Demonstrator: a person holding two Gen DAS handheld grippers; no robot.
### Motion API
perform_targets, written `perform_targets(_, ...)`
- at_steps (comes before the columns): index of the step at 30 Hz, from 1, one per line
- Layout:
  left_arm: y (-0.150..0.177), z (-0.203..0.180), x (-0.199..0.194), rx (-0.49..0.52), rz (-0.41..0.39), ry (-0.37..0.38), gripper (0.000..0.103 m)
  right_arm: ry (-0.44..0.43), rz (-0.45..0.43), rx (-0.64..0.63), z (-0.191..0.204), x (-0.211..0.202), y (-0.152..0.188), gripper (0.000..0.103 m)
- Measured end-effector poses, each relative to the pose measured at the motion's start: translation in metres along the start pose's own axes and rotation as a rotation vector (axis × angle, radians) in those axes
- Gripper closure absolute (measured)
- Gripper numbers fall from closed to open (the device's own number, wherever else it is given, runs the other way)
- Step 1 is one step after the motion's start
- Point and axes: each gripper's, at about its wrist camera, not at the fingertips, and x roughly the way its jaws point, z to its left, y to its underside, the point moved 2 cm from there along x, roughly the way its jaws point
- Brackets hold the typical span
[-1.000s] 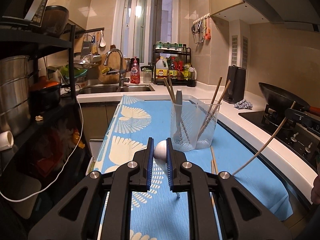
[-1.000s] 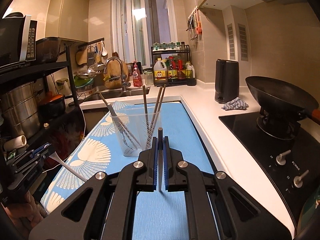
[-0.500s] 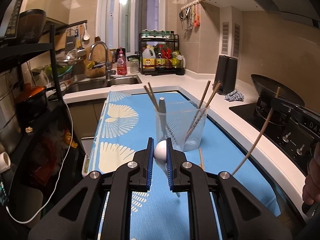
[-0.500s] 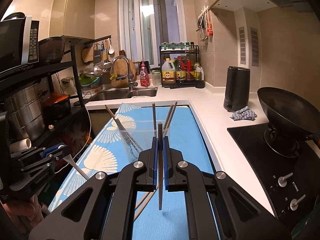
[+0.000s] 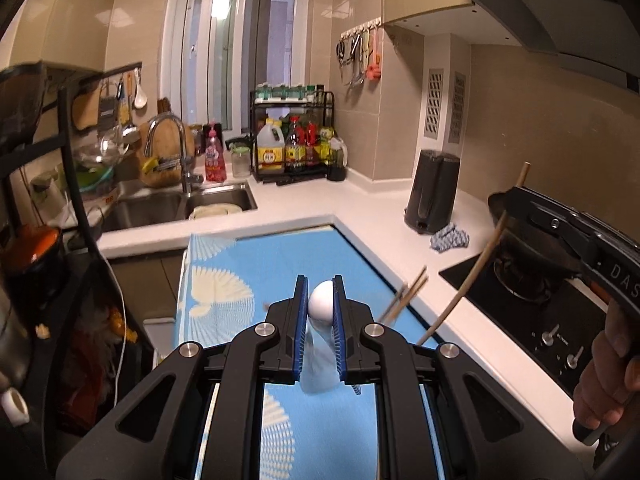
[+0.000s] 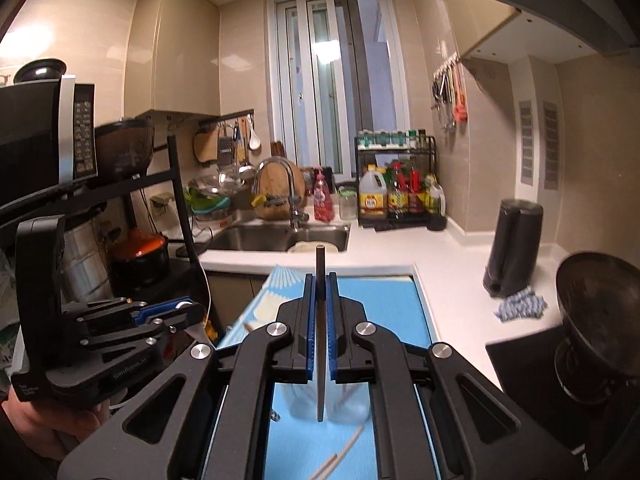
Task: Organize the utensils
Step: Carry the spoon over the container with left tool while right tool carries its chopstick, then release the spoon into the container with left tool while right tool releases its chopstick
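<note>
Up close, my left gripper [image 5: 321,308] has its fingers pinching a white spoon [image 5: 320,304], whose lower part blurs away between them. My right gripper [image 6: 320,312] clamps a dark-tipped chopstick [image 6: 320,280] upright. At six o'clock under it the clear holder [image 6: 344,404] is mostly hidden; loose chopsticks [image 6: 340,454] lie cut off on the blue mat [image 6: 384,296] covering the bench [image 6: 452,280].

Both grippers — left gripper [image 5: 320,312], right gripper [image 6: 320,320] — are matte black, with blue-lined jaws and silver screws.
</note>
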Motion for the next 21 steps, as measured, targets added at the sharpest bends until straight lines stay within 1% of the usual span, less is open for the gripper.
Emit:
perform_targets(3, -0.021, 0.003, 0.013, -0.003, -0.021, -0.010, 0.091, 0.000, -0.039, -0.001, 0.001, 0.015, -0.019, 0.098)
perform_targets(5, -0.029, 0.008, 0.024, -0.012, -0.029, -0.015, 0.091, 0.011, -0.068, -0.004, -0.001, 0.029, -0.027, 0.098)
perform_targets(7, -0.032, 0.013, 0.040, -0.020, -0.025, -0.023, 0.091, 0.020, -0.064, 0.008, -0.007, 0.046, -0.028, 0.098)
perform_targets(10, -0.028, 0.016, 0.067, -0.012, -0.001, -0.035, 0.091, 0.035, -0.040, 0.020, -0.014, 0.073, -0.017, 0.098)
perform_targets(16, 0.001, 0.008, 0.122, 0.041, 0.092, -0.032, 0.091, 0.048, 0.051, 0.029, -0.023, 0.120, 0.020, 0.098)
perform_targets(21, 0.028, 0.001, 0.140, 0.077, 0.143, -0.017, 0.091, 0.048, 0.139, 0.036, -0.031, 0.140, 0.050, 0.098)
